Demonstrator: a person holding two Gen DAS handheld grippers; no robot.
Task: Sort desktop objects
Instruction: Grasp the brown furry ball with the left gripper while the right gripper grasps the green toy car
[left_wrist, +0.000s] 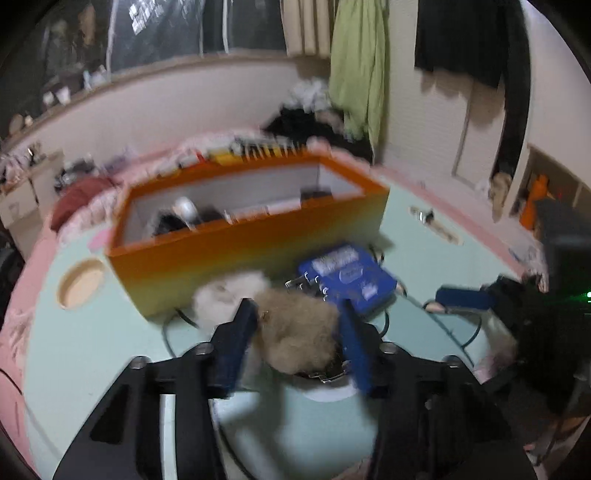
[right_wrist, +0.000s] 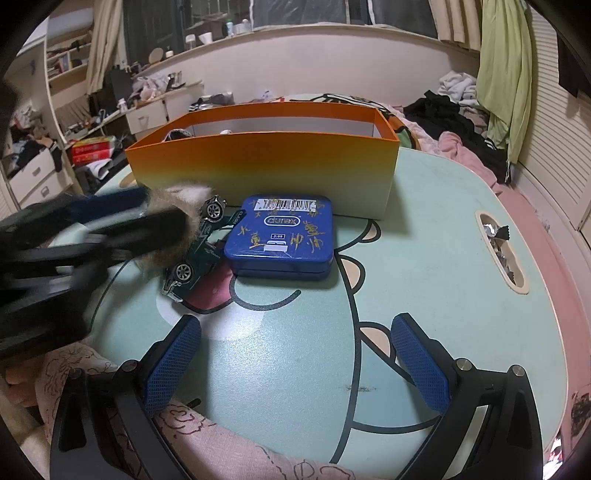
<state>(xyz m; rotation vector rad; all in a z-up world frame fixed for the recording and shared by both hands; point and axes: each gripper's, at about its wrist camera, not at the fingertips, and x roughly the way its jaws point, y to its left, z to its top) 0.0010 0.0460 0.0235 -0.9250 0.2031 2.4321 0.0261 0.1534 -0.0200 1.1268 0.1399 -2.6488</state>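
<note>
Fluffy tan fur, the pompom (left_wrist: 299, 328) is squeezed between the left gripper (left_wrist: 300, 314) pads just in front of the orange box (left_wrist: 258, 236); it looks light and squashy, so a pinch through its middle should hold. The right gripper (right_wrist: 297, 363) hangs open and empty, nearer the camera than that box.

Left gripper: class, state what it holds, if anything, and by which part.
The left gripper is closed on a fluffy beige-and-white fur pom-pom, its blue pads pressing the sides of the beige end. The right gripper is open and empty.
</note>
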